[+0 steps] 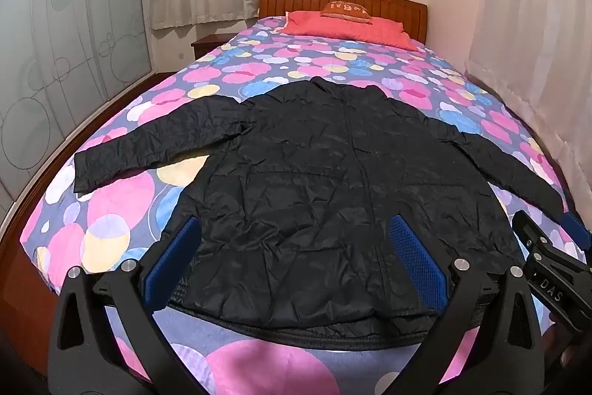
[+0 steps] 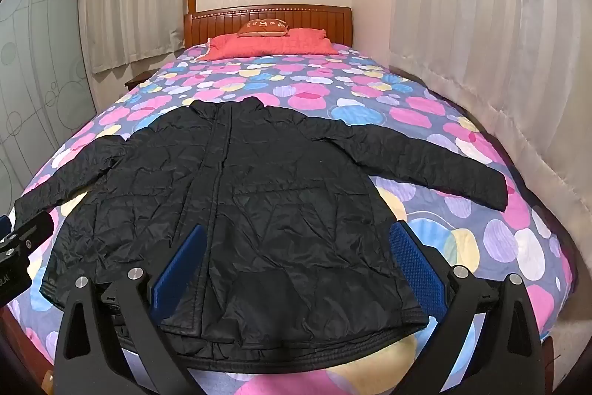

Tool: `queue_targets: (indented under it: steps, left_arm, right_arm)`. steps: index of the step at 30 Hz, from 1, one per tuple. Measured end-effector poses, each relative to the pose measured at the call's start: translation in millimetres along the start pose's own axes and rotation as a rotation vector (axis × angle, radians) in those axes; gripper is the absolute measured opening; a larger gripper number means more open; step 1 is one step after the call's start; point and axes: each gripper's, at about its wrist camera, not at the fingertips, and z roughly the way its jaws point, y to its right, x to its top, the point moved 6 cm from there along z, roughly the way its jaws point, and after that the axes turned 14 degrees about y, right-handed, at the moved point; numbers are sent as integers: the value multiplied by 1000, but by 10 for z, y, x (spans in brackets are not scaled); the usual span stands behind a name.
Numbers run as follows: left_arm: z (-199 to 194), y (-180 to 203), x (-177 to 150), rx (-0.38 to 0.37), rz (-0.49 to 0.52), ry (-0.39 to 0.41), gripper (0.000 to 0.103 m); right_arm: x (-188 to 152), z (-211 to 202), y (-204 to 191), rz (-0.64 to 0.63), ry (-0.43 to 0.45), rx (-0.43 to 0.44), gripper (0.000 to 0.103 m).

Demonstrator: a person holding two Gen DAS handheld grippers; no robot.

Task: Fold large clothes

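Note:
A black quilted jacket (image 1: pixel 318 180) lies flat on the bed, front up, collar toward the headboard, both sleeves spread out to the sides. It also shows in the right wrist view (image 2: pixel 266 202). My left gripper (image 1: pixel 296 247) is open and empty, hovering above the jacket's hem on its left half. My right gripper (image 2: pixel 296 250) is open and empty above the hem on its right half. The right gripper's body shows at the right edge of the left wrist view (image 1: pixel 547 269); the left one at the left edge of the right wrist view (image 2: pixel 18 258).
The bed has a purple cover (image 1: pixel 122 202) with pink, blue and yellow circles. A red pillow (image 1: pixel 347 24) and small orange cushion (image 1: pixel 346 10) lie by the wooden headboard (image 1: pixel 392 0). Curtains (image 2: pixel 481 62) hang along the right side; a glass wardrobe (image 1: pixel 55 62) stands left.

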Motion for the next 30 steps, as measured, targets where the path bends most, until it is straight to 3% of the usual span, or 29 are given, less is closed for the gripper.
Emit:
queue_targets:
  steps: [30]
  left_arm:
    - [-1, 4, -3, -6, -5, -7, 101]
  right_arm:
    - [-19, 9, -1, -4, -1, -3, 98]
